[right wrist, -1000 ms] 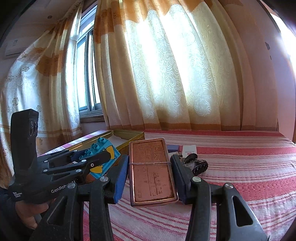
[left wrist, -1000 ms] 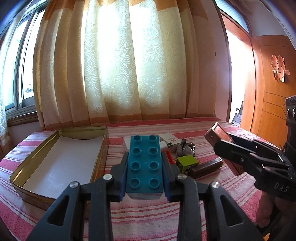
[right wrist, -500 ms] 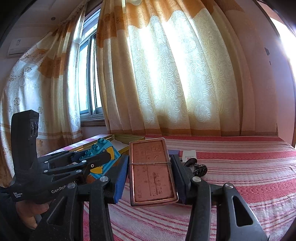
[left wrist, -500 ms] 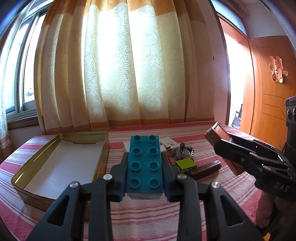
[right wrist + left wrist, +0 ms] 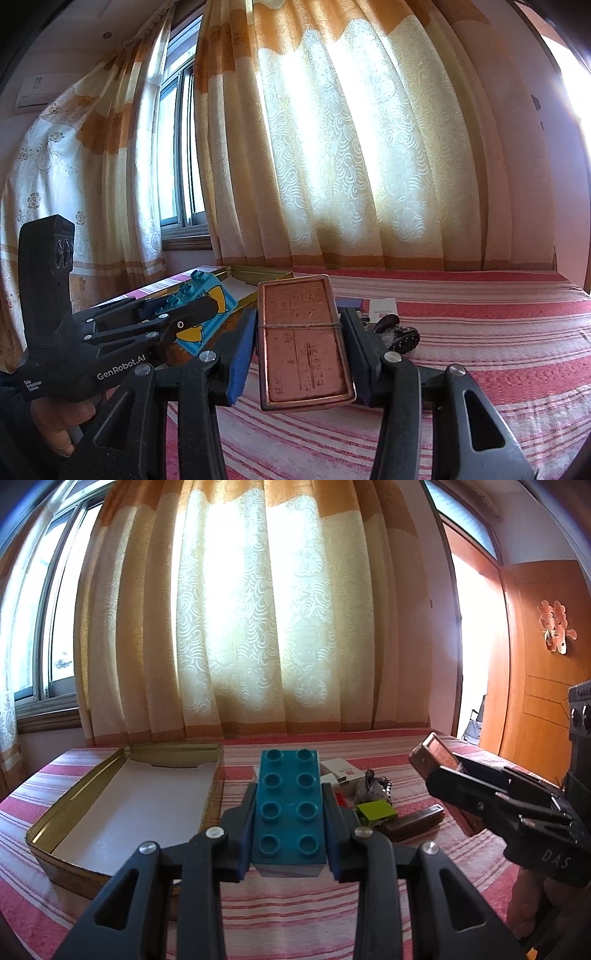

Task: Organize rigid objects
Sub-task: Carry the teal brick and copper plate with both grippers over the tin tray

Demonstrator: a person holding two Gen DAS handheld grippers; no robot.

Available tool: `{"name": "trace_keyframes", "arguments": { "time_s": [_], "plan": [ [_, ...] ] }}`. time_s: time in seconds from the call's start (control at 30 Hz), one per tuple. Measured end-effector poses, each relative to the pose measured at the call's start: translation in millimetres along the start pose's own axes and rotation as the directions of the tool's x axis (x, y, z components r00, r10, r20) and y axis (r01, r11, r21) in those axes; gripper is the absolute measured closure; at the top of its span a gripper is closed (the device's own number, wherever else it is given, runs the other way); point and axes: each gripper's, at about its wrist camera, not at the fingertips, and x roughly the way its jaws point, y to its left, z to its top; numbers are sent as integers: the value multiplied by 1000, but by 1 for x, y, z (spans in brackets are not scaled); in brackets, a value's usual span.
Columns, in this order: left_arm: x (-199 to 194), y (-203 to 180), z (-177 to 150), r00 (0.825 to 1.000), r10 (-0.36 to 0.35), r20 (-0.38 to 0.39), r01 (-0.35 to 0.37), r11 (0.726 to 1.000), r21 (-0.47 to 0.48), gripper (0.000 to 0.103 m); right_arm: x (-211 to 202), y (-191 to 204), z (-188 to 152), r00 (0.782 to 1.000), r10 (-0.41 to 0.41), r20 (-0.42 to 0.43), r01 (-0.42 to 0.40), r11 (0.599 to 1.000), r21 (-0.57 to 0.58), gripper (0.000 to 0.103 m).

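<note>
My left gripper (image 5: 289, 805) is shut on a teal studded toy brick (image 5: 289, 808), held studs up above the striped cloth, just right of an open gold tin tray (image 5: 74, 814) with a white floor. My right gripper (image 5: 301, 339) is shut on a copper-coloured embossed metal case (image 5: 303, 338), held above the cloth. The case (image 5: 436, 755) and right gripper (image 5: 491, 801) show at the right of the left wrist view. The left gripper (image 5: 147, 325) with the brick (image 5: 205, 314) shows at the left of the right wrist view.
On the red striped cloth (image 5: 295, 904) lie a lime green block (image 5: 376, 809), a dark brown bar (image 5: 413, 821), a small grey toy (image 5: 371, 786), a white card box (image 5: 341, 770) and a red piece (image 5: 341, 799). Curtains hang behind; a wooden door stands at right.
Both grippers have risen a little above the cloth with their objects held; the tray and loose items sit lower in both views. Grips are unchanged.
</note>
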Motion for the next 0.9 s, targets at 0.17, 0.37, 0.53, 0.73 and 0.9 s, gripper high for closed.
{"name": "trace_keyframes", "arguments": {
  "time_s": [0.17, 0.37, 0.53, 0.73, 0.9],
  "plan": [
    [-2, 12, -1, 1000, 18, -2, -18, 1000, -12, 73, 5, 9, 0, 1000, 4, -1, -4, 1000, -2, 54],
    [-3, 26, -1, 999, 37, -5, -37, 999, -32, 73, 10, 15, 0, 1000, 8, -6, -8, 1000, 13, 54],
    [-5, 37, -1, 998, 59, -6, -60, 997, -43, 73, 16, 19, 1, 1000, 15, -18, -14, 999, 29, 54],
    [-7, 49, -2, 997, 82, -7, -82, 995, -56, 73, 23, 35, 0, 999, 35, -29, -35, 999, 6, 54],
    [-8, 59, -2, 996, 94, -11, -95, 993, -66, 73, 29, 44, -1, 998, 53, -43, -53, 999, -5, 54]
  ]
}}
